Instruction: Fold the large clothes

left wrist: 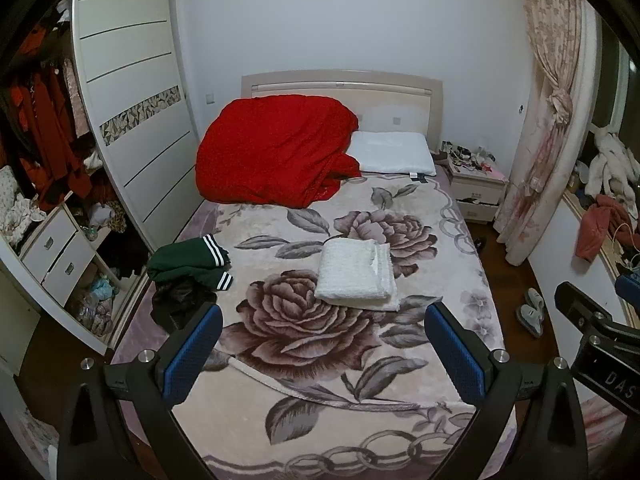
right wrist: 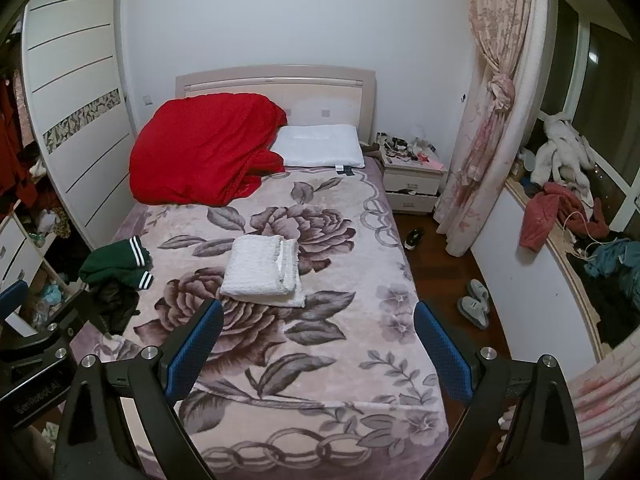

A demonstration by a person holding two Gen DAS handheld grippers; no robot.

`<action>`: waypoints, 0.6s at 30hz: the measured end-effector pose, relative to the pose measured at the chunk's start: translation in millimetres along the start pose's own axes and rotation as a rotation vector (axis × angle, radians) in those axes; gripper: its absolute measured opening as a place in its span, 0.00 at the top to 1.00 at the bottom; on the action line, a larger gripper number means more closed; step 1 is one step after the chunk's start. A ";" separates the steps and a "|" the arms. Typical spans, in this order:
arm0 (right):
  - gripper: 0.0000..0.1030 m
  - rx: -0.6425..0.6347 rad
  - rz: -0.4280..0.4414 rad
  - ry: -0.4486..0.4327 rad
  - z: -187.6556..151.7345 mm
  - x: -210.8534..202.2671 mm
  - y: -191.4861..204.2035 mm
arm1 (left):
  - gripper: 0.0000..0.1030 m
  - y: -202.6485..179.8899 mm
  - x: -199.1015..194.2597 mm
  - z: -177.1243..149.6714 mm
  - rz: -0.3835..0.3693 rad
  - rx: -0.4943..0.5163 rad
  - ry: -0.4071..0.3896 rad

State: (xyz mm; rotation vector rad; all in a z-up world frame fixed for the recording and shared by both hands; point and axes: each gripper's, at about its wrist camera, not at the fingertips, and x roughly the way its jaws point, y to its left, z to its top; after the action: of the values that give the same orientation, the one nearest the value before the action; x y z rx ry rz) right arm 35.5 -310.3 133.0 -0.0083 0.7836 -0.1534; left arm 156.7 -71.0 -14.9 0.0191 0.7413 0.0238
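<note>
- White knit garment [left wrist: 356, 274] lay folded in a neat rectangle mid-bed, on the floral blanket [left wrist: 320, 360]; that piece looked done.
- Green garment with white stripes [left wrist: 190, 258] sat crumpled at the bed's left edge, touching a dark garment [left wrist: 180, 300] bunched just beside it; both looked unfolded, so I judged these were left for you.
- Your left tongs [left wrist: 324, 352] and right tongs [right wrist: 320, 344] hovered above the bed's foot, jaws spread wide, holding nothing.

Folded towel [left wrist: 356, 274] on bed [left wrist: 420, 380], centre.
</note>
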 end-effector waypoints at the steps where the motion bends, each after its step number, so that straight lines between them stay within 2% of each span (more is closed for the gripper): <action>1: 0.05 0.002 0.002 0.004 0.3 0.1 -0.6 | 0.00 -0.6 0.3 0.1 0.004 0.002 0.000; 18: 0.05 -0.001 0.007 0.006 -3.3 -1.5 -6.4 | 0.00 0.3 -1.4 1.5 0.006 0.006 -0.009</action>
State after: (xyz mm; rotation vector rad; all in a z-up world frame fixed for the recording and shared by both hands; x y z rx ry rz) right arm 31.3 -316.2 132.1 -0.0064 0.7895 -0.1463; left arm 156.7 -70.7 -12.9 0.0273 0.7323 0.0277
